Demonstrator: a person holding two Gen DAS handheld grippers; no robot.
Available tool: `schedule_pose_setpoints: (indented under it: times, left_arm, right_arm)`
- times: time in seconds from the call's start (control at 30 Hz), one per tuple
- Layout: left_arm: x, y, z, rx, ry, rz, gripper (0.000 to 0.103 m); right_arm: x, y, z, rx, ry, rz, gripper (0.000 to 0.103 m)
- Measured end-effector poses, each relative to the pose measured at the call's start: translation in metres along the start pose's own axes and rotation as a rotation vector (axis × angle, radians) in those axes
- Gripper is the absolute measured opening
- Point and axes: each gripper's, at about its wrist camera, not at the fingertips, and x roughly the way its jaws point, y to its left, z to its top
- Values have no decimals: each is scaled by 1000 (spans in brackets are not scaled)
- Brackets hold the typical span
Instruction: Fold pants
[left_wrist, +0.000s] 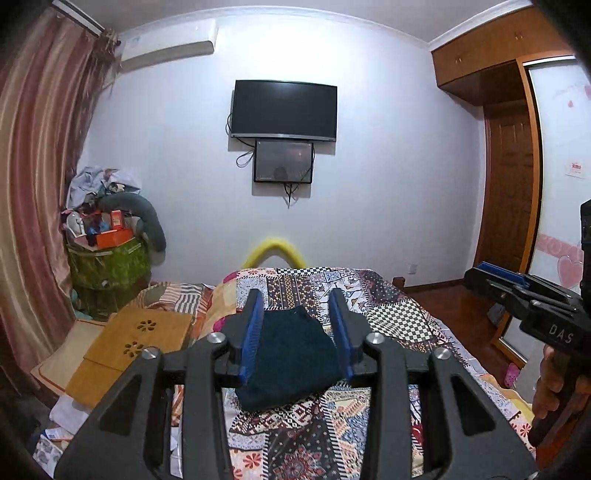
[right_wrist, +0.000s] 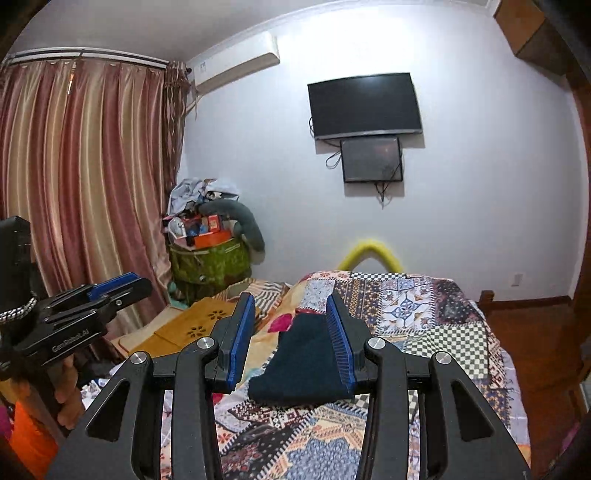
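Note:
Dark navy pants (left_wrist: 291, 358) lie folded in a compact bundle on the patchwork bedspread (left_wrist: 399, 317); they also show in the right wrist view (right_wrist: 306, 365). My left gripper (left_wrist: 297, 299) is open, held above the bed with the pants seen between its blue pads, not touching them. My right gripper (right_wrist: 290, 301) is open and empty too, above the bed, the pants under its right finger. Each gripper shows in the other's view: the right one at the right edge (left_wrist: 480, 271), the left one at the left edge (right_wrist: 125, 282).
A wooden lap desk (left_wrist: 140, 336) lies left of the bed. A green bin piled with clutter (left_wrist: 107, 258) stands by the curtain (left_wrist: 33, 177). A TV (left_wrist: 283, 110) hangs on the far wall. A wardrobe and door (left_wrist: 509, 184) are at right.

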Motion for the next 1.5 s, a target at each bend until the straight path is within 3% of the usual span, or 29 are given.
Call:
schedule_pose_setpoints:
  times: [0.1,0.17,0.2,0.37,0.43,1.5]
  left_arm:
    - [-16,-6,-8,12,-25,29,72]
    - [-18,-8,-10,13,-35,38,83]
    - [-19,-8,-10,14,-36,37,88]
    - [-24,-10,-13,9,-53,46,101]
    - [-27,-10,-16,5,-63,52,102]
    - [-10,-9,-27,13,-27,48,103]
  right_arm:
    - [-4,8,-6,-23,-7,-40,47]
    - [-7,12,-8,-30,-14,-56,68]
    - [-9,12,-8,-33,-19,-67,71]
    - [-13,14,-8,-26,-24,-112,97]
    - [-12,13,-7,-26,-36,-141,103]
    - [-16,9,-12,11,-1,-148,103]
